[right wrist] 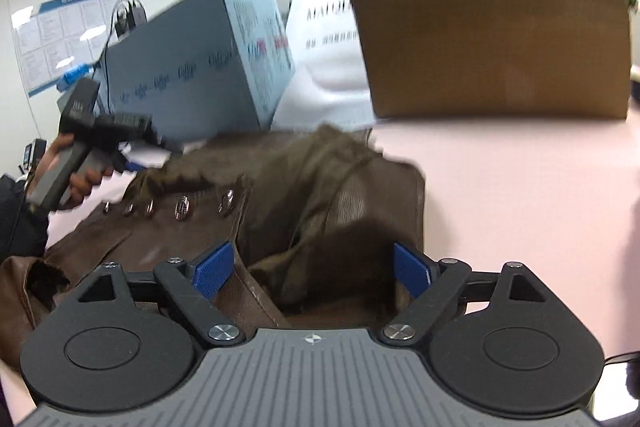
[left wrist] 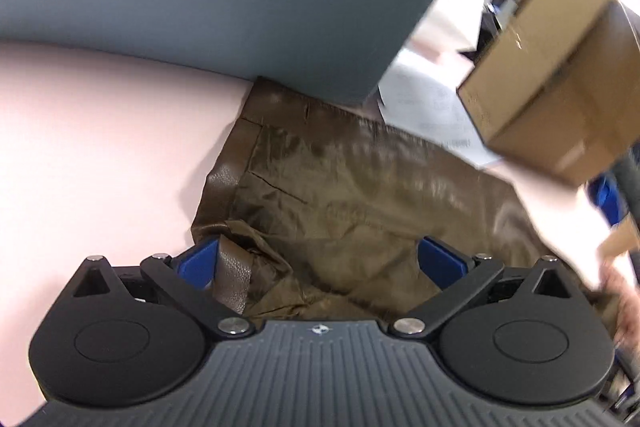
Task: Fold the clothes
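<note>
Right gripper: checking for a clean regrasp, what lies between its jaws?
In the right wrist view, the brown jacket fills the gap of the right gripper: leather edge and olive lining; the jaws stand open.

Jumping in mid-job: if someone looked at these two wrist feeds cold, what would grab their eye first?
The brown leather jacket crumpled on the pink table, its olive lining and a row of metal snaps showing. Behind it stand a blue printed box on the left and a big cardboard box on the right. Both the right gripper and the left gripper have open jaws over the cloth.
</note>
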`<act>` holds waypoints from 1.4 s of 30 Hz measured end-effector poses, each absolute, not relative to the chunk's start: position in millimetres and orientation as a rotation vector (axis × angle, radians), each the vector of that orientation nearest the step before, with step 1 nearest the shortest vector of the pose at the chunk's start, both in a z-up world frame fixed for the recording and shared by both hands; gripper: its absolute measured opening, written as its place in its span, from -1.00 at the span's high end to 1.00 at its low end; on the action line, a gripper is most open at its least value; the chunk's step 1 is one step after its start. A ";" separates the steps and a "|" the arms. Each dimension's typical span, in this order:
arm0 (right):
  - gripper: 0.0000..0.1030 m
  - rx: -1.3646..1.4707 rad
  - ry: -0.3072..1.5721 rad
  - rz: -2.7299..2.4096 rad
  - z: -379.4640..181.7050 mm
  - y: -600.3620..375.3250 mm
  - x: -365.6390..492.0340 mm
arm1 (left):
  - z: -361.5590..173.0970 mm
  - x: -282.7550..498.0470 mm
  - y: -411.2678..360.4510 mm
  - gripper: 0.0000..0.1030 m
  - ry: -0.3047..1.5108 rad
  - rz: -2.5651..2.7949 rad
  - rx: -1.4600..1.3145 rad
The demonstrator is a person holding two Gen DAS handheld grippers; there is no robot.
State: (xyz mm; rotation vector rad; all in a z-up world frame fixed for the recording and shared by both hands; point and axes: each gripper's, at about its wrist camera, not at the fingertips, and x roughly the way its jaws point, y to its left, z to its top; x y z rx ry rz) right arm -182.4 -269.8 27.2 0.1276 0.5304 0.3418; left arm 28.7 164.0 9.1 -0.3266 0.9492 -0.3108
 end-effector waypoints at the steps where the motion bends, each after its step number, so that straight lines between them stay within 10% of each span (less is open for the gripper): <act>1: -0.66 0.125 0.535 0.345 26.6 -268.7 -183.4 | 9.8 28.6 161.2 0.13 0.944 -0.289 -0.299; 2: -0.66 0.122 0.539 0.347 26.0 -267.5 -184.6 | 10.9 27.3 156.7 0.40 0.935 -0.257 -0.244; 10: -0.67 0.124 0.546 0.343 24.1 -265.1 -190.2 | 15.7 3.1 124.9 0.75 0.796 -0.143 -0.011; 31: -0.72 0.138 0.579 0.319 20.9 -268.1 -182.3 | 12.4 17.6 195.9 0.96 0.667 0.252 0.101; 33: -0.75 0.142 0.567 0.309 22.0 -269.1 -184.0 | 15.5 7.3 200.9 0.72 0.644 0.193 0.093; 36: -0.75 0.141 0.504 0.305 26.4 -270.8 -195.0 | 25.9 -29.1 206.3 -0.76 0.614 0.101 0.131; 42: -0.75 0.088 0.314 0.367 39.9 -266.0 -238.5 | 42.2 -112.6 215.2 -0.77 0.625 -0.104 0.145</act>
